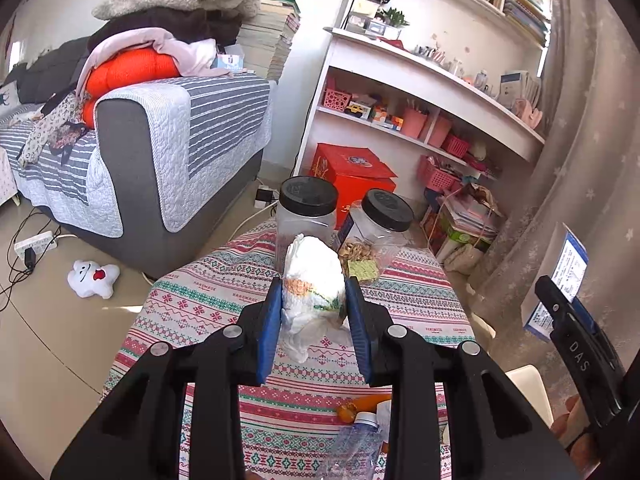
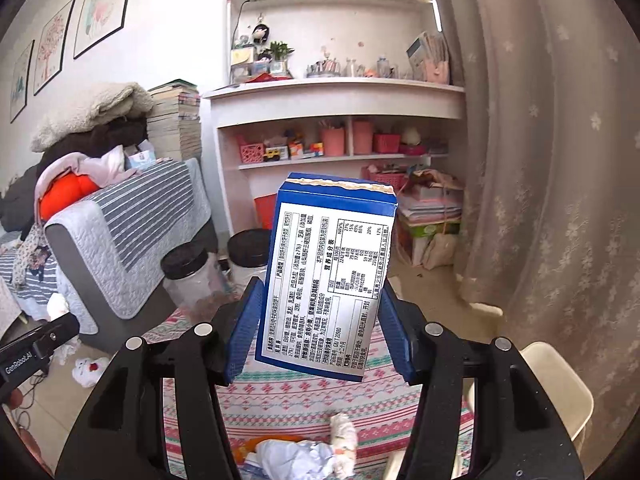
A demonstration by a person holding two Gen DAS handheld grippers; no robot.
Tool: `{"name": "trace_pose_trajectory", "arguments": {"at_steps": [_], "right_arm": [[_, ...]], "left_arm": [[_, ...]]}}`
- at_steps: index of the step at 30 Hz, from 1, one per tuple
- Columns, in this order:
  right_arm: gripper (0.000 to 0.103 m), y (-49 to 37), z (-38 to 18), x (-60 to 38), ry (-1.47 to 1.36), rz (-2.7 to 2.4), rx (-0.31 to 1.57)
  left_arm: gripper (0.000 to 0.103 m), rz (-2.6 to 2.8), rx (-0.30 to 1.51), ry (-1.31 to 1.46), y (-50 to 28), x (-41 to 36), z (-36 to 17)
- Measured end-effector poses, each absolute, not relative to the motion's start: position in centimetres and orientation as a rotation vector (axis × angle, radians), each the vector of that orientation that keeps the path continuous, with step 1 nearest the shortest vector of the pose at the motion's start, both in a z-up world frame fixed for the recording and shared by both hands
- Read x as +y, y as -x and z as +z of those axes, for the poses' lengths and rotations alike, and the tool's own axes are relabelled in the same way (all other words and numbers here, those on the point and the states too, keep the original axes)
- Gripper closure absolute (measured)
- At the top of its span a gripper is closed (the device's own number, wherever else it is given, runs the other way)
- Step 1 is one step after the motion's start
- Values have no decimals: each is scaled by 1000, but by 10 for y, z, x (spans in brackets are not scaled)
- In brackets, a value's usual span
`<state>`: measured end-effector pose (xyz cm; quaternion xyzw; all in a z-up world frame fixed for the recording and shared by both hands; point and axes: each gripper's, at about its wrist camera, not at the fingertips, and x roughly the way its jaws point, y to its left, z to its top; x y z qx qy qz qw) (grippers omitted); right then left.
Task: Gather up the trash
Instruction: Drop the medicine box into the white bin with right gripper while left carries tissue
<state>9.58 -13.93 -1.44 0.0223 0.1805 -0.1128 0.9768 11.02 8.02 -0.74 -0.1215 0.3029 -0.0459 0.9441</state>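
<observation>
- Left wrist view: at frame centre, the left gripper (image 1: 314, 312) has its jaws clenched on a crumpled white wrapper (image 1: 314, 284), held above the patterned desk (image 1: 200, 312).
- Behind the wrapper, upper centre, stand two clear jars with black lids (image 1: 308, 208); the right one holds nuts.
- At the bottom edge, a crushed plastic bottle (image 1: 356, 440) lies on the desk beside something orange.
- At far right, the right gripper (image 1: 568, 320) shows partly, touching a blue box (image 1: 564, 276).
- Right wrist view: at frame centre, the right gripper (image 2: 318, 336) has its jaws clamped on the blue box (image 2: 328, 276), label facing the camera, raised above the desk (image 2: 280, 396).
- At bottom centre, crumpled white trash (image 2: 304, 456) lies on the desk.
- A striped sofa (image 2: 120, 232) fills the left; shelves (image 2: 340, 96) stand behind.
</observation>
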Motion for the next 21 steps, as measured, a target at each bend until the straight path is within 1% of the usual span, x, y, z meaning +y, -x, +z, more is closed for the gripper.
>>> {"name": "trace_pose_trajectory", "arguments": {"at_steps": [7,10,12,14,16,17,18,21], "right_arm": [[49,-76,-8,-219,-70,-450,360],[49,-69,-12,-261,-90,-552,417],[46,-67,-20,-287,-116,-598,486],[25,-61,-29,-311,-146,-624,544],[17,-50,-28,-327,-160,-658,532],[10,-45,-25,-334,-164,-666,518],[7,-38,-22,-340,-162,-679,501],[7,-19,-13,-355,-164,-723,450]], "left_arm": [[71,-132,638,236,-114,48,-16],[71,-158,644,223,-113,28,-20],[71,-178,650,212,-112,12,-22],[71,-208,663,208,-112,-5,-25],[71,-243,672,201,-110,-22,-26],[71,-259,672,192,-108,-31,-26],[71,-276,668,180,-105,-42,-25],[71,-323,650,150,-97,-69,-21]]}}
